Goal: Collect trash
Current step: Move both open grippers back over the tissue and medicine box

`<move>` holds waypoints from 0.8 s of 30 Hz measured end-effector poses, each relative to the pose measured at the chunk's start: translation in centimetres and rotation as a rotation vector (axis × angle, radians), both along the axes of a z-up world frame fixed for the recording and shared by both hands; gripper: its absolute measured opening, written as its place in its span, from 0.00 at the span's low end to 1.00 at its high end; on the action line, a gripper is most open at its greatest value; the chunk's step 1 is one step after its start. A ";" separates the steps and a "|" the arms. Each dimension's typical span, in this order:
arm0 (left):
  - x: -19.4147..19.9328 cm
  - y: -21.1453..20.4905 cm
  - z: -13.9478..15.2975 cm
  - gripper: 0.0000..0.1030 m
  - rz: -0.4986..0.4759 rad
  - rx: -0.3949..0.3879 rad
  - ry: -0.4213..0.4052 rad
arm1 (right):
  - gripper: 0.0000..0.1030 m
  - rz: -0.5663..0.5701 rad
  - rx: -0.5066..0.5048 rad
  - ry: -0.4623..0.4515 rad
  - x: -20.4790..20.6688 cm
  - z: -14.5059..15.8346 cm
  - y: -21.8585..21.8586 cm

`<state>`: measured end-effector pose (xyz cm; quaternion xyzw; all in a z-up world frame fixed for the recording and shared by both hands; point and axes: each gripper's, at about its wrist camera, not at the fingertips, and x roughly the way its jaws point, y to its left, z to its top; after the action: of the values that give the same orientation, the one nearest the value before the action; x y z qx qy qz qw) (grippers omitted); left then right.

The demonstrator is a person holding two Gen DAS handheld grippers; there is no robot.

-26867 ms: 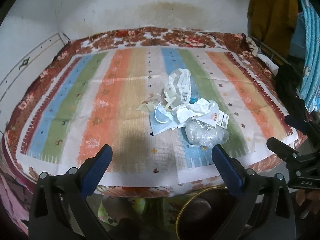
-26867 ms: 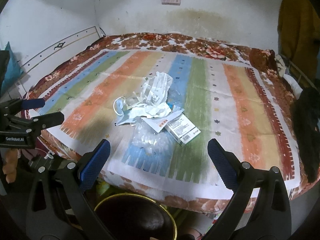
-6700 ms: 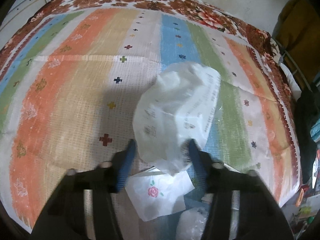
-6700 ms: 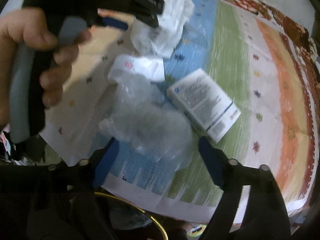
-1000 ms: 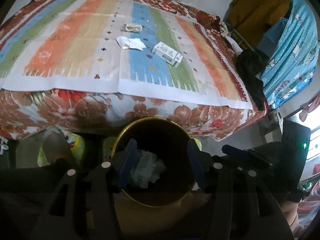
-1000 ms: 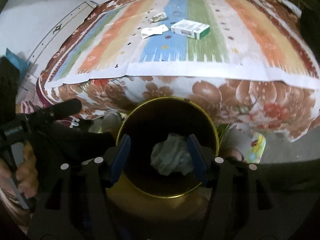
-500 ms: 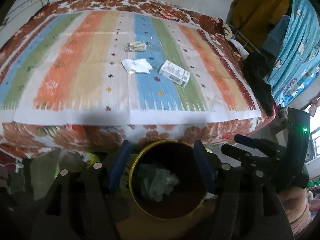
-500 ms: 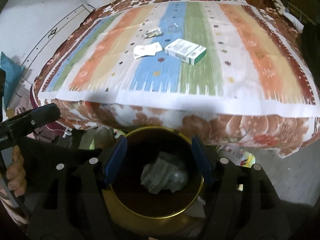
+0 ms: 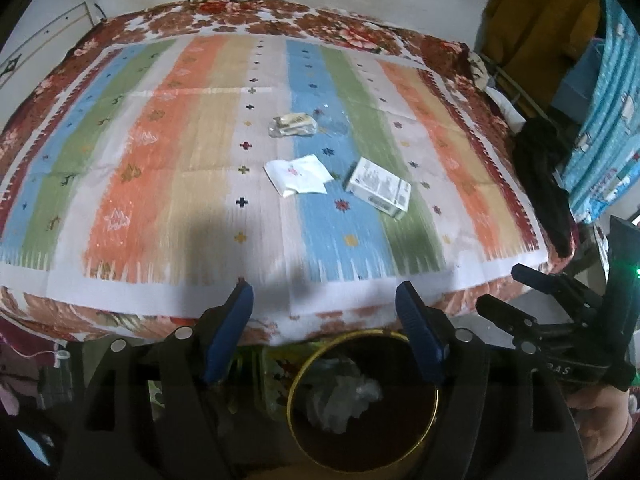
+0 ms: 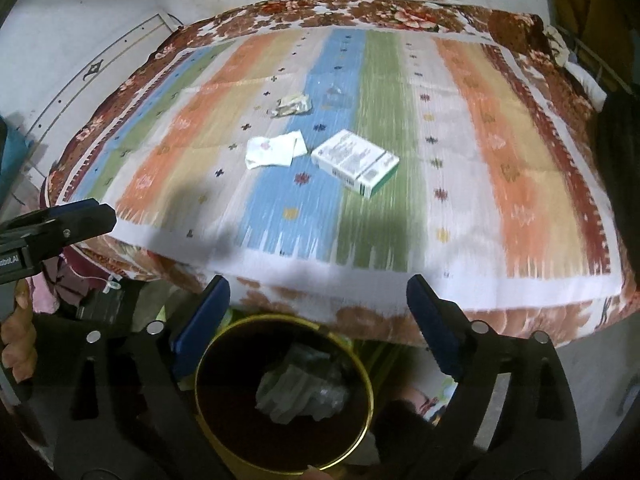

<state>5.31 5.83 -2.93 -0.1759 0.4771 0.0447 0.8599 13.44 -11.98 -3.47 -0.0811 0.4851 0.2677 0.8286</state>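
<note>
Cardboard box (image 10: 355,162) may skid across the slick bed mat (image 10: 500,152) when either empty, just-spread gripper (image 9: 324,332) (image 10: 316,320) nudges it.

A bed (image 9: 60,312) with a red-brown floral blanket carries a striped woven mat (image 9: 192,152) in blue, green, orange and tan. On the mat lie a crumpled clear wrapper (image 9: 294,125), a flat white paper with a pink flower (image 9: 299,174) and, just beside it, a white-and-green cardboard box (image 10: 355,162).

A home bedroom is showing here: a bed (image 9: 280,32) is lying under a striped mat (image 9: 200,168), with clothes (image 9: 540,32) hanging beside plain plastered walls (image 10: 100,8).
</note>
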 end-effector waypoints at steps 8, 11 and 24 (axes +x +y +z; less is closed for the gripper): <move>3.9 1.7 -0.3 0.76 0.046 0.024 0.027 | 0.89 0.003 -0.011 -0.012 4.0 0.5 0.9; 4.9 1.8 -0.1 0.79 0.053 0.023 0.016 | 0.90 0.013 -0.017 -0.024 4.8 0.6 1.4; 10.0 3.5 -1.7 0.89 0.095 0.024 0.044 | 0.91 0.071 -0.069 -0.032 9.4 -1.7 3.9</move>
<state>15.35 9.35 -4.66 -0.1868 0.4865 0.0953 0.8481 22.82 -8.05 -5.16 -0.1308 0.4774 0.2786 0.8230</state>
